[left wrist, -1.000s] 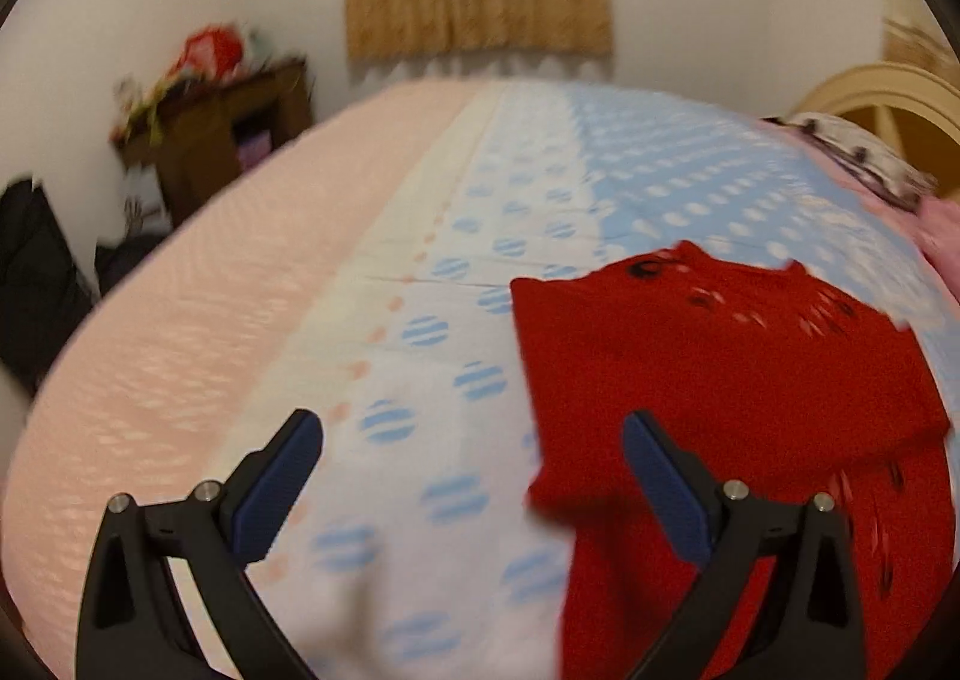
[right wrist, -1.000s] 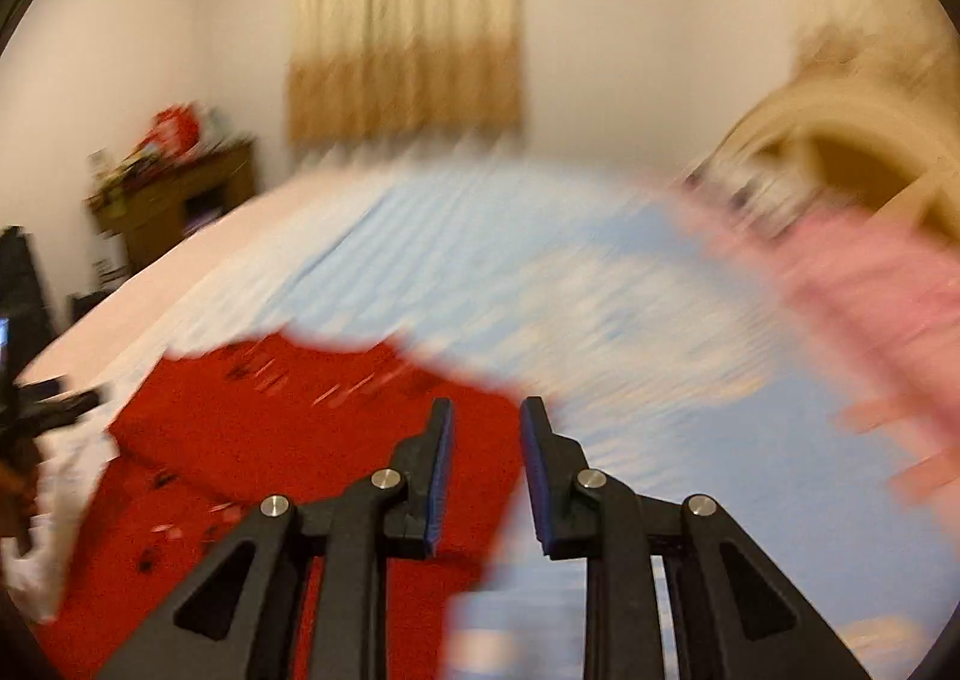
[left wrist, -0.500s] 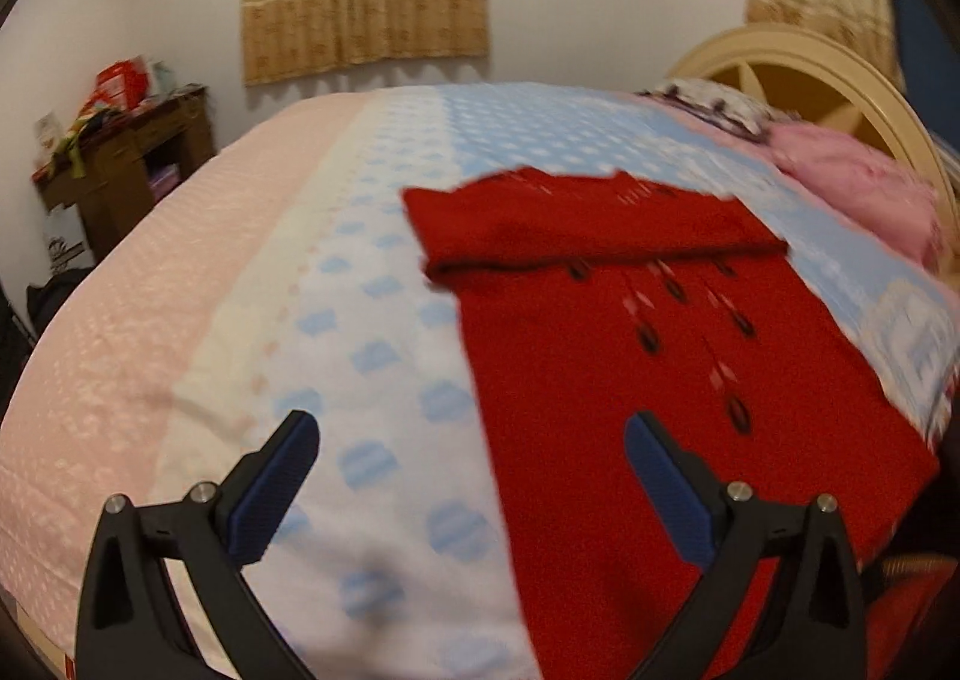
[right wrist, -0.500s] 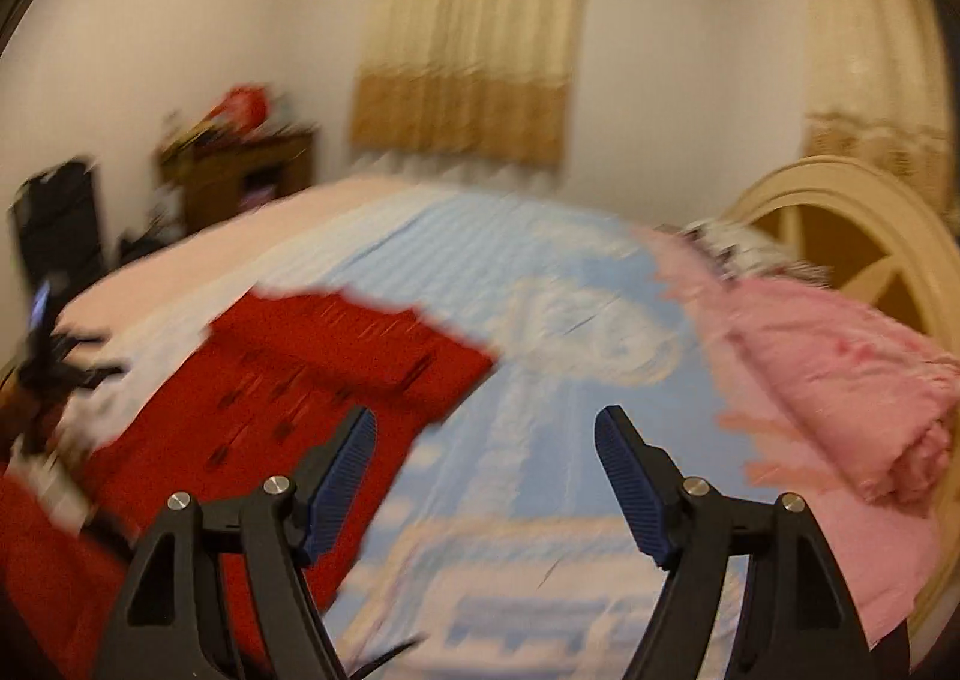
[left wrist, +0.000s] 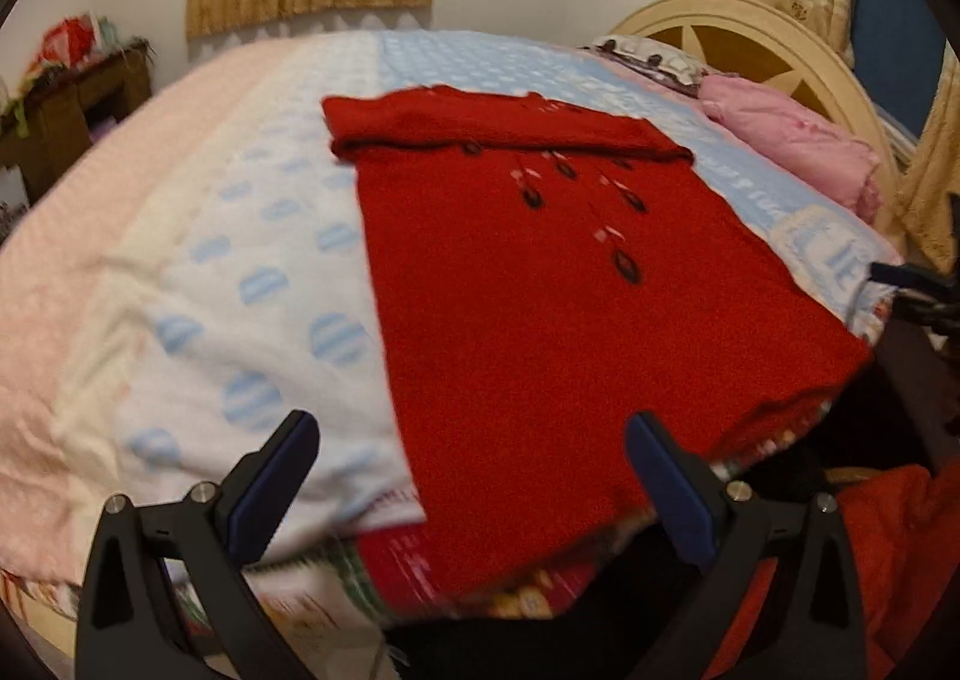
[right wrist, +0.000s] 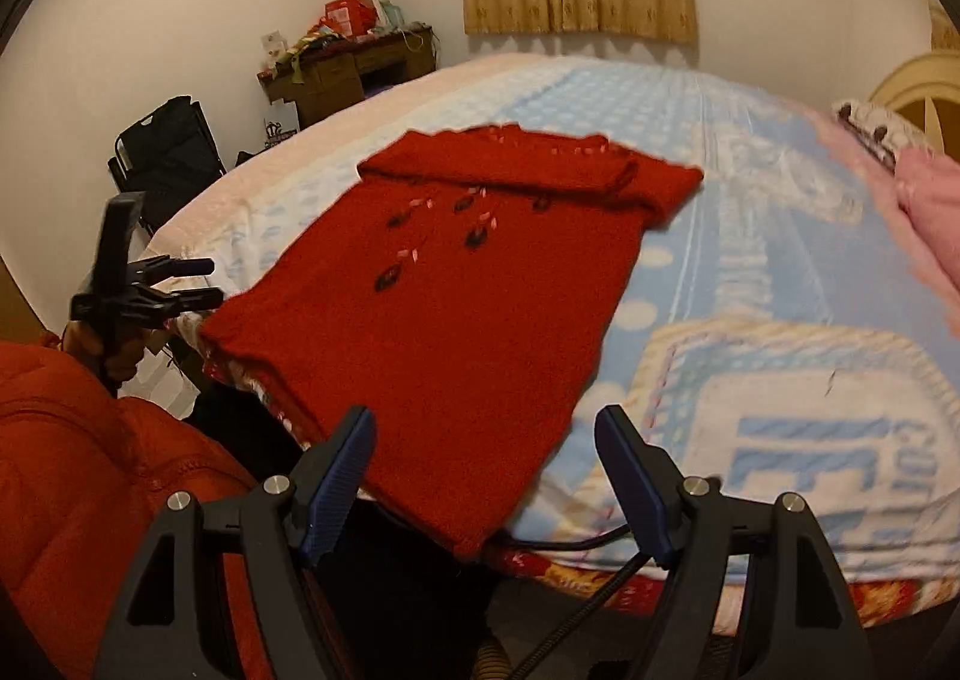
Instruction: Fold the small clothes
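Note:
A red knitted sweater [left wrist: 540, 284] lies flat on the bed, its top part folded over toward the hem, its hem at the near bed edge. It also shows in the right wrist view [right wrist: 456, 284]. My left gripper [left wrist: 474, 476] is open and empty, held just before the sweater's hem at the bed edge. My right gripper [right wrist: 486, 464] is open and empty, near the hem's right corner. The left gripper also shows in the right wrist view [right wrist: 180, 284], off the bed's edge.
The bed has a pink, white and blue blanket [left wrist: 180, 236]. A pink folded cloth [left wrist: 798, 140] lies by the cream headboard [left wrist: 750, 38]. A wooden cabinet [right wrist: 354, 74] and a black chair [right wrist: 174, 152] stand by the wall. A cable [right wrist: 576, 602] hangs below the bed edge.
Both grippers have pulled back from the folded top of the sweater to the near bed edge. The right gripper, shut a second ago, has opened wide.

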Demonstrator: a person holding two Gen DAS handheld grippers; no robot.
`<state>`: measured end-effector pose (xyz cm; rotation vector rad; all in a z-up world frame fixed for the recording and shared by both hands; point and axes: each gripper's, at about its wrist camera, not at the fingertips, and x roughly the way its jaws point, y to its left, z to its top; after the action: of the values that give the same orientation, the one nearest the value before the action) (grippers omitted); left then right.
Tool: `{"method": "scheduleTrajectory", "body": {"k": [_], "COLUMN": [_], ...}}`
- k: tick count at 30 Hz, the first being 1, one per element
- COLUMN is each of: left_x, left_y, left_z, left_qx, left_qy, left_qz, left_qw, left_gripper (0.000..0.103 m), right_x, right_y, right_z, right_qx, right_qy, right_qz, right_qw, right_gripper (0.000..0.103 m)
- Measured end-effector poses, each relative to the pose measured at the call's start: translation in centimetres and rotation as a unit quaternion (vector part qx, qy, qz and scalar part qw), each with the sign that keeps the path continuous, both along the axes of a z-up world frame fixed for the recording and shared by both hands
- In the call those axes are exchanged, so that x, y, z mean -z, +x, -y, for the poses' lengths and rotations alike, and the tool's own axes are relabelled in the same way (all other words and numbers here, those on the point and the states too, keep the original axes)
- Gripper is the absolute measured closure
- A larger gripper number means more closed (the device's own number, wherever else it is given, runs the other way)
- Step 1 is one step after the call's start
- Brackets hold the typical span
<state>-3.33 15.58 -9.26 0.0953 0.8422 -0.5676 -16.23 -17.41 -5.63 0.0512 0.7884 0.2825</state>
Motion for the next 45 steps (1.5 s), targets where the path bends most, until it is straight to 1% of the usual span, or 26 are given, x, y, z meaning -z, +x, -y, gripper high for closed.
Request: {"method": "scheduleTrajectory", "body": {"k": [1,2,3,4,5,7,11,12,14,16,18,20,23,26,28,29,32,35,39,41,42,43,44,45], "left_x": [0.3,0.7,1.1,1.6,1.9,2.5,2.5,2.6,2.6,2.6,2.6,2.6,2.6,2.5,2.5,2.6,2.6,2.5,2.4,2.3,2.3,2.4,2.4,2.4], "left_y": [-0.3,-0.5,-0.6,-0.6,-0.5,-0.4,-0.8,-0.9,-0.8,-0.7,-0.7,-0.7,-0.8,-0.8,-0.9,-1.1,-1.4,-1.5,-1.3,-1.3,-1.2,-1.2,-1.2,-1.2], "left_z": [-0.2,-0.2,-0.2,-0.1,0.1,0.2,0.5,0.5,0.3,0.3,0.3,0.4,0.5,0.5,0.9,1.1,1.5,1.4,1.0,1.0,0.9,0.9,0.8,0.8], "left_qx": [0.005,0.008,0.009,0.008,0.007,0.005,0.012,0.011,0.009,0.008,0.007,0.005,0.006,0.011,0.018,0.022,0.032,0.034,0.032,0.028,0.024,0.023,0.024,0.024], "left_qy": [-0.005,-0.005,-0.001,0.005,0.008,0.001,0.011,0.008,0.005,0.006,0.007,0.009,0.012,0.004,0.005,0.011,0.023,0.018,0.014,0.015,0.017,0.018,0.017,0.017], "left_qz": [-0.007,-0.013,-0.018,-0.026,-0.033,-0.048,-0.038,-0.039,-0.04,-0.039,-0.039,-0.037,-0.036,-0.04,-0.041,-0.038,-0.031,-0.031,-0.04,-0.041,-0.041,-0.043,-0.044,-0.045], "left_qw": [0.9999,0.9999,0.9998,0.9996,0.9994,0.9988,0.9991,0.9991,0.9992,0.9992,0.9992,0.9993,0.9993,0.9991,0.999,0.999,0.9988,0.9987,0.9986,0.9986,0.9987,0.9987,0.9986,0.9986], "left_gripper": [0.002,0.006,0.01,0.016,0.019,0.019,0.019,0.019,0.019,0.019,0.019,0.018,0.018,0.018,0.019,0.021,0.029,0.038,0.044,0.055,0.059,0.06,0.065,0.073], "right_x": [-0.1,0.1,0.2,0.2,0.1,0.1,0.7,0.8,0.9,0.5,-0.6,-1.5,-1.9,-0.9,0.3,1.0,2.1,2.8,3.9,4.3,4.5,4.6,4.7,4.8], "right_y": [-0.1,-0.2,-0.3,-0.3,-0.4,-0.4,-0.2,-0.2,0.0,0.0,-0.3,-0.5,-0.6,-0.2,0.3,0.7,1.1,1.5,1.7,1.7,1.7,1.7,1.7,1.7], "right_z": [-0.1,-0.3,-0.5,-0.7,-0.8,-0.8,-1.0,-0.9,-0.3,0.1,0.6,0.9,0.8,0.4,-0.6,-1.2,-1.9,-1.0,-0.3,-0.7,-1.0,-1.3,-1.8,-2.3], "right_qx": [-0.003,-0.006,-0.007,-0.008,-0.008,-0.009,-0.006,-0.004,0.003,0.015,0.026,0.028,0.02,-0.001,-0.004,-0.005,0.003,0.022,0.035,0.031,0.028,0.023,0.017,0.007], "right_qy": [0.007,0.005,-0.004,-0.012,-0.017,-0.019,-0.054,-0.05,-0.023,-0.014,0.003,0.012,-0.001,0.013,-0.012,-0.04,-0.076,-0.064,-0.067,-0.083,-0.091,-0.099,-0.11,-0.121], "right_qz": [-0.001,-0.002,-0.002,-0.002,-0.003,-0.004,-0.016,-0.014,-0.012,0.002,0.022,0.031,0.021,-0.008,-0.025,-0.035,-0.057,-0.076,-0.103,-0.111,-0.112,-0.113,-0.113,-0.113], "right_qw": [1.0,1.0,1.0,1.0,1.0,1.0,0.998,0.999,1.0,1.0,0.999,0.999,1.0,1.0,1.0,0.999,0.995,0.995,0.992,0.99,0.989,0.988,0.987,0.986], "right_gripper": [0.027,0.028,0.028,0.028,0.028,0.028,0.028,0.028,0.028,0.028,0.028,0.028,0.028,0.028,0.028,0.028,0.028,0.028,0.035,0.038,0.038,0.04,0.045,0.049]}}
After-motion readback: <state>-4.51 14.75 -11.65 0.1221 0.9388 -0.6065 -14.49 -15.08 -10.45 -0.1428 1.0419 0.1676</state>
